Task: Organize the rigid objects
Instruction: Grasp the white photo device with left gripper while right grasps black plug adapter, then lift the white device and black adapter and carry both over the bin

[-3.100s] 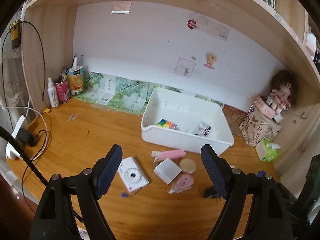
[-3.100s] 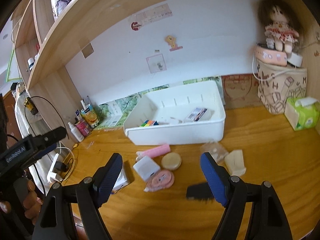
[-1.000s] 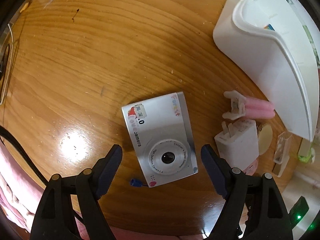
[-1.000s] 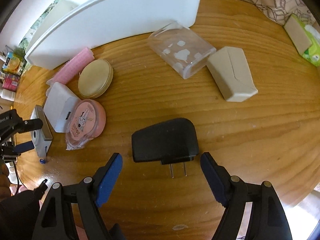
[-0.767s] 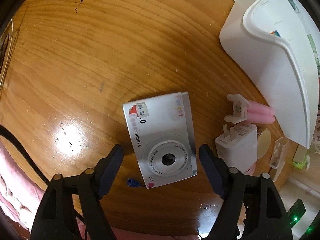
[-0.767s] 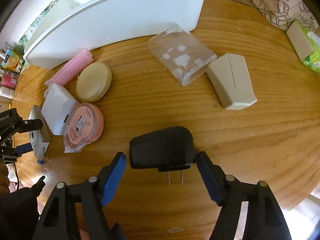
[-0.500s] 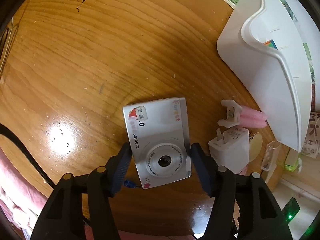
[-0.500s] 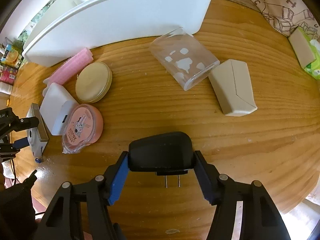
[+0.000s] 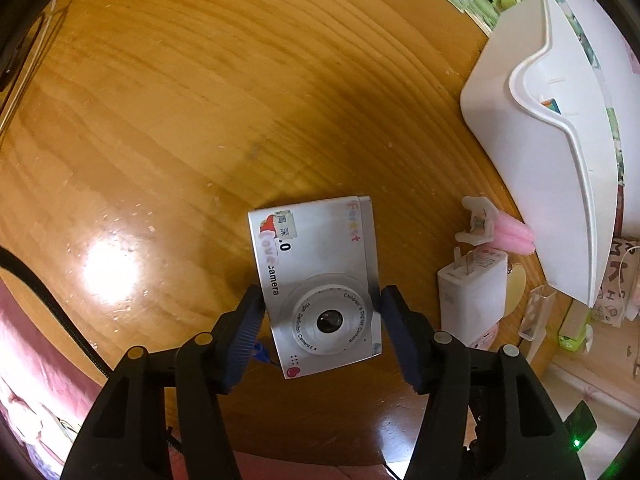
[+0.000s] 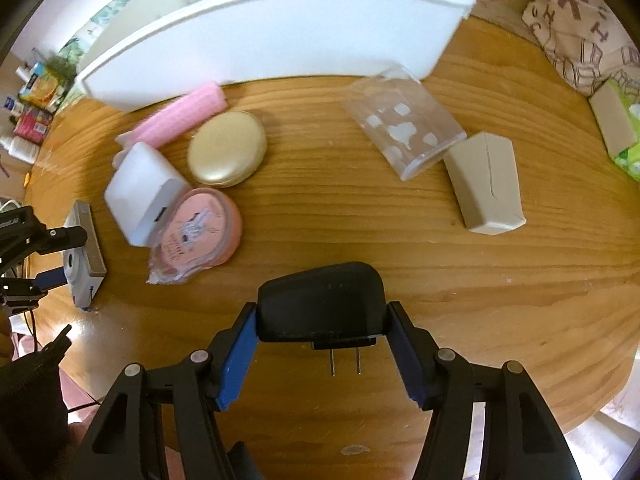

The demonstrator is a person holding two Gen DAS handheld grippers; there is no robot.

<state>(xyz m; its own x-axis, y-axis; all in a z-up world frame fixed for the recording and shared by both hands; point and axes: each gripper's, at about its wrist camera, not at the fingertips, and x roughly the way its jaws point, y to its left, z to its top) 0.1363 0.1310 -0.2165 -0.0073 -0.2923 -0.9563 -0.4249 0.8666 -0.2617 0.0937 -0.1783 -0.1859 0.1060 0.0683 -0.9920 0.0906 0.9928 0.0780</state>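
Jaws of the left tool [image 9: 322, 304] press against both long edges of a silver camera [image 9: 316, 280], lens side facing up toward the tool; they have just been closing onto it. Ahead and to the right of that tool stands the white bin [image 9: 532, 160] on the wooden worktop [image 9: 160, 120]. Between the camera and the bin lie a white plug adapter [image 9: 472, 296] and a pink roller [image 9: 508, 232].

Blue-padded jaws of the right tool [image 10: 322, 322] have likewise just been closing and now clamp a black charger [image 10: 320, 300] by its two sides, its two prongs pointing back toward the tool. Ahead of it to the left lie a pink round case [image 10: 200, 232] and a gold oval compact [image 10: 227, 149]; ahead to the right are a clear plastic box [image 10: 404, 124] and a beige box [image 10: 486, 188], just beside each other. Farther ahead is the bin's long white wall.
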